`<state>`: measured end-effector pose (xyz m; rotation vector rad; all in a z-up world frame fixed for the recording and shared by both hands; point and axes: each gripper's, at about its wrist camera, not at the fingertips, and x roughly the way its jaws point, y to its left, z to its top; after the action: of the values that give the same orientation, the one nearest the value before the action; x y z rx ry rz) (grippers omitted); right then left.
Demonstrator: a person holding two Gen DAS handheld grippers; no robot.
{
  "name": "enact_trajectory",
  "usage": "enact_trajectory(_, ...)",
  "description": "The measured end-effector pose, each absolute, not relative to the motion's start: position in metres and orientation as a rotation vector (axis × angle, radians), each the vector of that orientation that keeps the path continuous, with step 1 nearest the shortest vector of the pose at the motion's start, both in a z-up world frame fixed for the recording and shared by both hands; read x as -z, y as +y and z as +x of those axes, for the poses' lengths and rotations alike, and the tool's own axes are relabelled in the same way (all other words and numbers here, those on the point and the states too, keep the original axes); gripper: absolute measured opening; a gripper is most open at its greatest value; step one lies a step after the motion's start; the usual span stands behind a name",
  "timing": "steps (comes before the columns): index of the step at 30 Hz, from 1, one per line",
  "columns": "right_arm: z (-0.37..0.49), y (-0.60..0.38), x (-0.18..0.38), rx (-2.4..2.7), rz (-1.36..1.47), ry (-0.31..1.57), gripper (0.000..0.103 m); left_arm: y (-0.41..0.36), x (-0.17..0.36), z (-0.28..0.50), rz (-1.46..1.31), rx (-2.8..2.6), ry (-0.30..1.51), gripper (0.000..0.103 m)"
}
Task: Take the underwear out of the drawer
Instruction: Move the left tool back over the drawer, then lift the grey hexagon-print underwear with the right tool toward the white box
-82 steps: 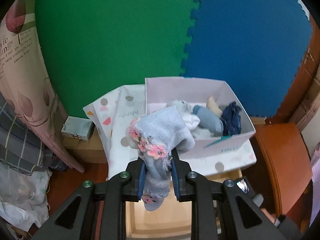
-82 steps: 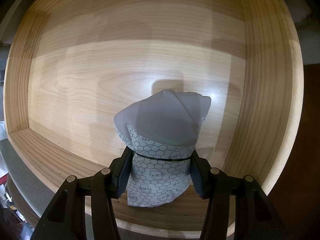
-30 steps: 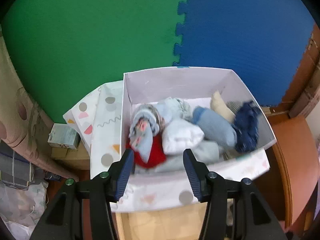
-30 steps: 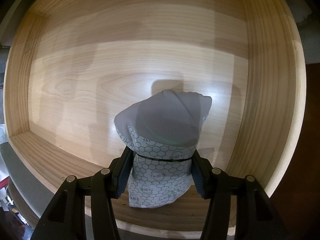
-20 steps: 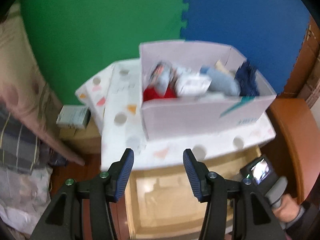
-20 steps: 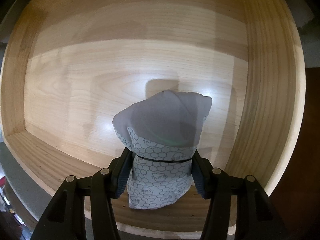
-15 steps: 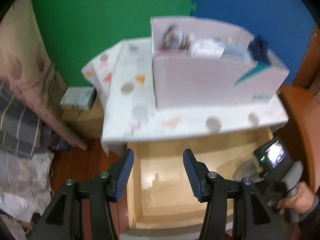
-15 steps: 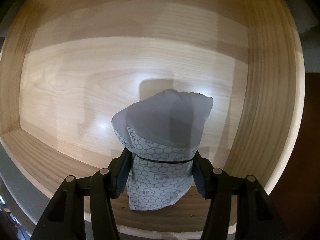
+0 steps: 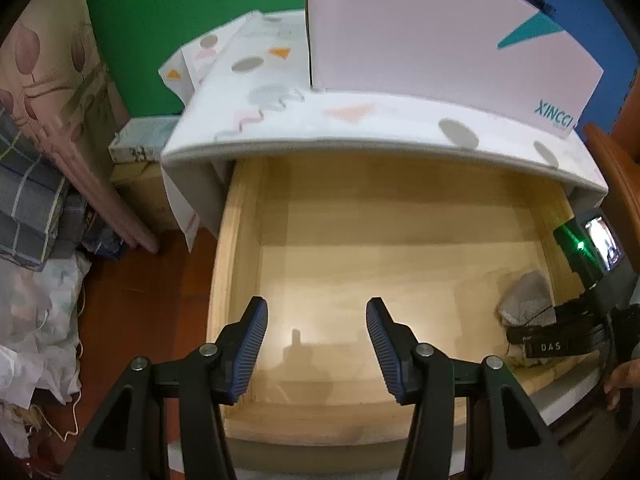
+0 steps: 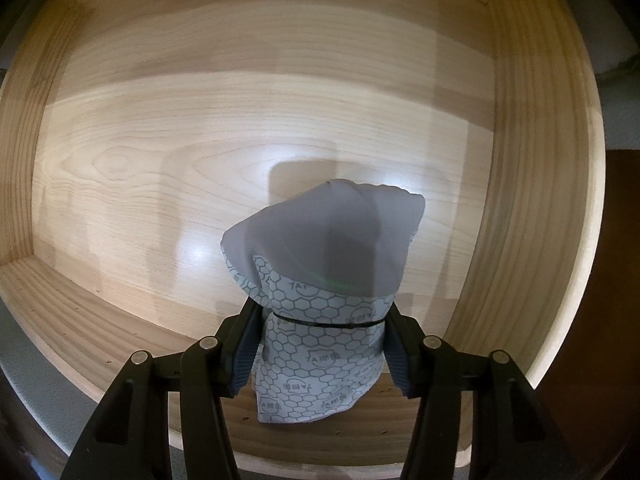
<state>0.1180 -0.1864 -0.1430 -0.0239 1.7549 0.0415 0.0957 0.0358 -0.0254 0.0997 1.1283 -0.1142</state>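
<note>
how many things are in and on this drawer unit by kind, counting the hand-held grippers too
hand-held grippers: 2 (left hand-held gripper, right hand-held gripper)
grey hexagon-print underwear: 1
white cardboard box: 1
wooden drawer: 1
total: 5

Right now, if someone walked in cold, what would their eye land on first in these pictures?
Probably the grey hexagon-print underwear bunched between the closing jaws of the right gripper, low in the right corner of the bare wooden drawer. Next, the left gripper hanging open and empty over the drawer, with the white box on the spotted top behind.
</note>
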Motion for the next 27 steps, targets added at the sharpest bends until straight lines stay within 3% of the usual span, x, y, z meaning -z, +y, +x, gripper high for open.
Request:
enact_trajectory(11,0.118,-0.195,0.134,-0.042,-0.036,1.728,0.048,0.054,0.024,0.096,-0.035,0.071,1.104,0.053)
enact_trajectory(27,0.101,-0.187,0.098,-0.066,-0.096,1.562,0.047,0.055,0.022,0.094,-0.025,0.071,1.092,0.053)
